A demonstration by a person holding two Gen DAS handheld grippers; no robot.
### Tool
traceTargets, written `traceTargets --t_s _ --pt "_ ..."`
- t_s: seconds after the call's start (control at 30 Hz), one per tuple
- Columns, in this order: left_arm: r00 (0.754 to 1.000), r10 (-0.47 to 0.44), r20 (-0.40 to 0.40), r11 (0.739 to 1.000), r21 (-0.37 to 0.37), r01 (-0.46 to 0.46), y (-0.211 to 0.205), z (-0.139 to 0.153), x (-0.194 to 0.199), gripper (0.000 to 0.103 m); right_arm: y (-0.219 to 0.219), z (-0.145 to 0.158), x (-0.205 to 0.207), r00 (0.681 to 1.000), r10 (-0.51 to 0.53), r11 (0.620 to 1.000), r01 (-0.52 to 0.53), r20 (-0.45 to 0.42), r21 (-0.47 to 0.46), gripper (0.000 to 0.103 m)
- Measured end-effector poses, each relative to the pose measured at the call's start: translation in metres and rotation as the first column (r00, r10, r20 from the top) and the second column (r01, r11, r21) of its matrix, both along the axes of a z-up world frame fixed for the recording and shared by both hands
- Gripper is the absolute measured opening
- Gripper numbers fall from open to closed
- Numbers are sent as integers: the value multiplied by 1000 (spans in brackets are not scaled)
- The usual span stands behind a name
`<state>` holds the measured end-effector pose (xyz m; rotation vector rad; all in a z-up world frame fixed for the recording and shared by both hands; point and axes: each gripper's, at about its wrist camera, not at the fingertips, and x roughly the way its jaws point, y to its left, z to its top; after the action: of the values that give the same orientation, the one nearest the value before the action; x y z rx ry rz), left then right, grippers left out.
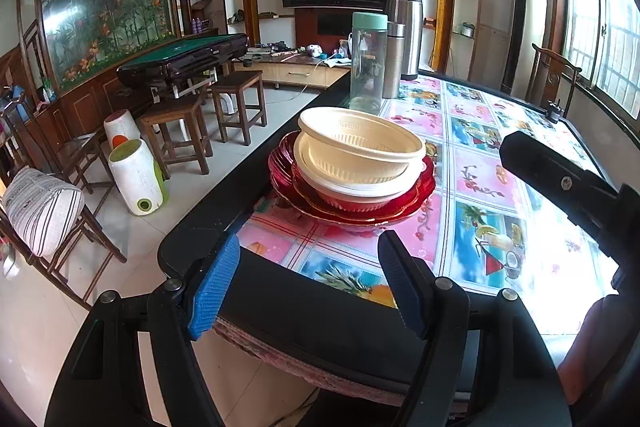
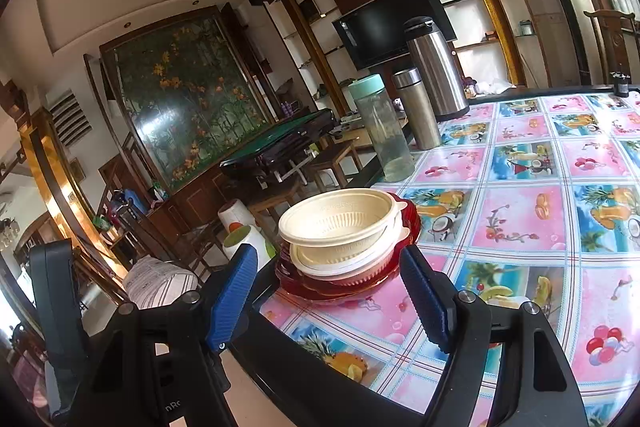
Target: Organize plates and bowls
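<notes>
Cream plastic bowls sit nested and tilted on stacked red scalloped plates near the left edge of the table. The right wrist view shows the same cream bowls on the red plates. My left gripper is open over the table's near edge, short of the stack, nothing between its blue pads. My right gripper is open too, its pads flanking the stack from the near side without touching it. The other gripper's black body shows at the right.
A table with a colourful fruit-print cloth carries a clear bottle with a green lid, a steel flask and a large steel thermos behind the stack. Wooden stools, white stools and chairs stand on the floor at the left.
</notes>
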<state>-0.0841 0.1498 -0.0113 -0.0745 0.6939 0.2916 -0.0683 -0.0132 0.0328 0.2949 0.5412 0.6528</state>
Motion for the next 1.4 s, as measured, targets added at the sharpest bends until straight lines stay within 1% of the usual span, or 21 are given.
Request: traceTargets --t_s 0.27,0.53,0.83,0.9,1.4 --pt "1000 -3 -28 1000 -8 3 0 -5 -1 72 -5 -5 1 1000 3 1000 -3 -9 -10 76" --pt "999 23 -24 1000 5 -23 1 -4 -2 72 -6 -6 -1 1000 8 1000 -8 -2 -5 76" --pt "998 57 -16 998 -16 -57 7 -4 -5 72 -4 -6 -3 1000 20 1000 -20 -1 -17 76" --pt "998 63 -17 998 -9 -63 7 -5 -5 72 -4 -6 -5 1000 23 1000 -23 4 -19 76" --pt "998 57 -40 998 10 -56 4 -8 -5 72 3 -6 -9 999 35 999 -35 11 -35 76"
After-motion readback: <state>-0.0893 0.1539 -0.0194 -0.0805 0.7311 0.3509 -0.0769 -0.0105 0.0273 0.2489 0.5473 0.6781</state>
